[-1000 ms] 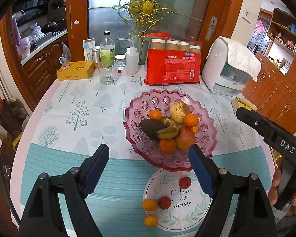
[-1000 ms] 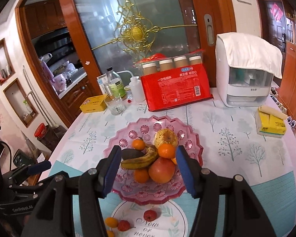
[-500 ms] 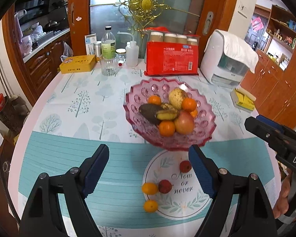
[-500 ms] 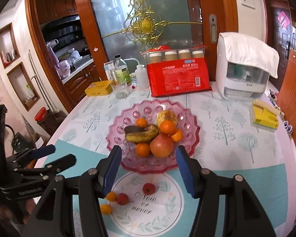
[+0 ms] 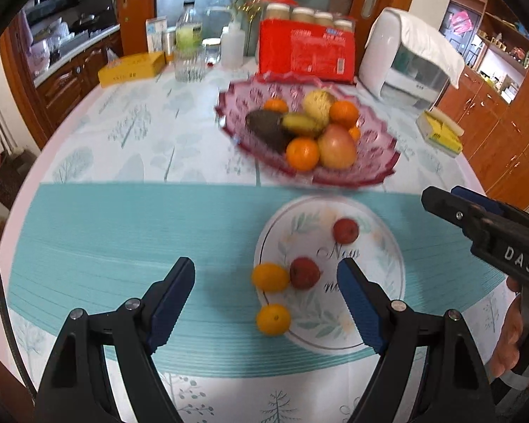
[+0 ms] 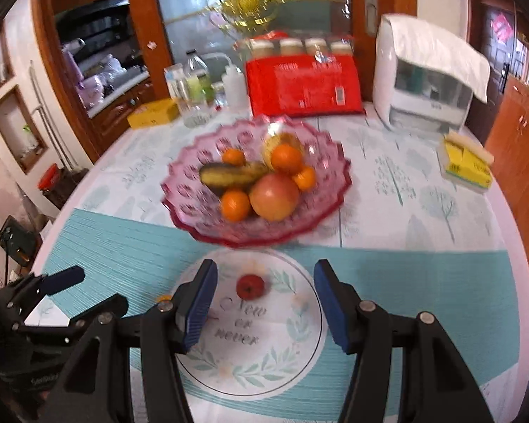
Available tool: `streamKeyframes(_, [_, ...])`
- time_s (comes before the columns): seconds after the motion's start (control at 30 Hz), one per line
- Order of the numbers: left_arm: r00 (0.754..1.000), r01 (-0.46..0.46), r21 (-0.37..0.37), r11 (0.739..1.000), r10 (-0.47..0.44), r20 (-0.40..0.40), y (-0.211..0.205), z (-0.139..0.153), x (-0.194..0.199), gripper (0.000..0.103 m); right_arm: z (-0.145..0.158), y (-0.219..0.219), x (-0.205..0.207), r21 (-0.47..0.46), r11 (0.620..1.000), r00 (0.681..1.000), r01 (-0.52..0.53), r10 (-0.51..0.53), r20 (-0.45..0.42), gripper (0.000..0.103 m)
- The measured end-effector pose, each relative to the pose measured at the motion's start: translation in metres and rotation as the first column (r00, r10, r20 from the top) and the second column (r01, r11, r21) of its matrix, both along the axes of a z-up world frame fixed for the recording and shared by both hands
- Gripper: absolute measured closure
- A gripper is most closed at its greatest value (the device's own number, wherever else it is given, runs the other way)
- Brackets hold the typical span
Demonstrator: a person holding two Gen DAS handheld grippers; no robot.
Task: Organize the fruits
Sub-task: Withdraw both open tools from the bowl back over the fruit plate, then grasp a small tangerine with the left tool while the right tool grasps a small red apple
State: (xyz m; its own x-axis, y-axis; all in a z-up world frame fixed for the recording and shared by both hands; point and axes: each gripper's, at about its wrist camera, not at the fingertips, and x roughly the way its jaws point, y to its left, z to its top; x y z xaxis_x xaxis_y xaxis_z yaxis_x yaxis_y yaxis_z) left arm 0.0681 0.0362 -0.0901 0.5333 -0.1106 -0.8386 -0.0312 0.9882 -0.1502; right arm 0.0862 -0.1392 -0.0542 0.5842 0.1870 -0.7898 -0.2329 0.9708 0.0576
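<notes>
A pink glass fruit bowl [image 5: 366, 172] [image 6: 194, 190] holds oranges, a banana, an avocado, an apple and a pale round fruit. In front of it, loose on the tablecloth's printed white circle, lie two small red fruits [image 5: 345, 230] [image 5: 304, 272] and two small orange fruits [image 5: 270, 276] [image 5: 273, 319]. My left gripper [image 5: 266, 287] hangs open above the nearer three of them, touching none. My right gripper [image 6: 264, 298] is open too, with one red fruit [image 6: 250, 285] seen between its fingers on the table below. The right gripper [image 5: 476, 222] also shows at the left wrist view's right edge.
At the table's back stand a red package of cups [image 5: 306, 53], a white appliance under a cloth [image 5: 409, 56], bottles and a glass [image 5: 188, 53], and a yellow box [image 5: 132, 68]. A yellow packet [image 5: 441, 134] lies at the right. Wooden cabinets surround the round table.
Both grippers have come down and drawn back toward the table's near edge; the loose fruits look larger and sit between the fingers. Both openings look unchanged.
</notes>
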Motion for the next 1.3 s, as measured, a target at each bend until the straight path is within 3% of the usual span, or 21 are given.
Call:
streamKeyframes(0.2, [0.997, -0.032, -0.021, 0.999, 0.031, -0.065, 0.003, -0.043, -0.006, 0.021, -0.039, 0.012, -0.007, -0.017, 0.999, 0.997, -0.050, 0.049, -0.067, 0.045])
streamKeyframes(0.33, [0.996, -0.022, -0.012, 1.000, 0.021, -0.085, -0.001, -0.065, -0.010, 0.022, -0.060, 0.020, -0.010, 0.020, 0.997, 0.990, -0.075, 0.077, -0.118, 0.046])
streamKeyframes(0.47, [0.995, -0.001, -0.023, 1.000, -0.001, -0.095, -0.005, -0.077, -0.009, 0.031, -0.068, 0.026, -0.011, 0.070, 0.993, 0.983, -0.099, 0.108, -0.145, 0.046])
streamKeyframes(0.53, [0.995, 0.008, -0.030, 1.000, -0.011, -0.096, -0.007, -0.082, -0.008, 0.036, -0.072, 0.030, -0.010, 0.082, 0.990, 0.981, -0.111, 0.123, -0.152, 0.047])
streamKeyframes(0.67, [0.993, 0.038, -0.040, 0.998, -0.042, -0.106, -0.010, -0.088, -0.005, 0.060, -0.079, 0.036, -0.007, 0.116, 0.986, 0.974, -0.123, 0.142, -0.178, 0.047])
streamKeyframes(0.77, [0.993, 0.049, -0.079, 0.996, -0.057, -0.108, -0.010, -0.090, -0.005, 0.073, -0.083, 0.041, -0.006, 0.129, 0.983, 0.968, -0.132, 0.156, -0.195, 0.047])
streamKeyframes(0.93, [0.993, 0.040, -0.071, 0.997, -0.048, -0.107, -0.004, -0.090, -0.008, 0.073, -0.089, 0.050, -0.004, 0.137, 0.978, 0.959, -0.158, 0.185, -0.213, 0.048])
streamKeyframes(1.3, [0.993, -0.030, -0.094, 0.995, 0.019, -0.117, 0.024, -0.093, -0.010, 0.073, -0.111, 0.071, 0.007, 0.158, 0.965, 0.929, -0.207, 0.245, -0.278, 0.061])
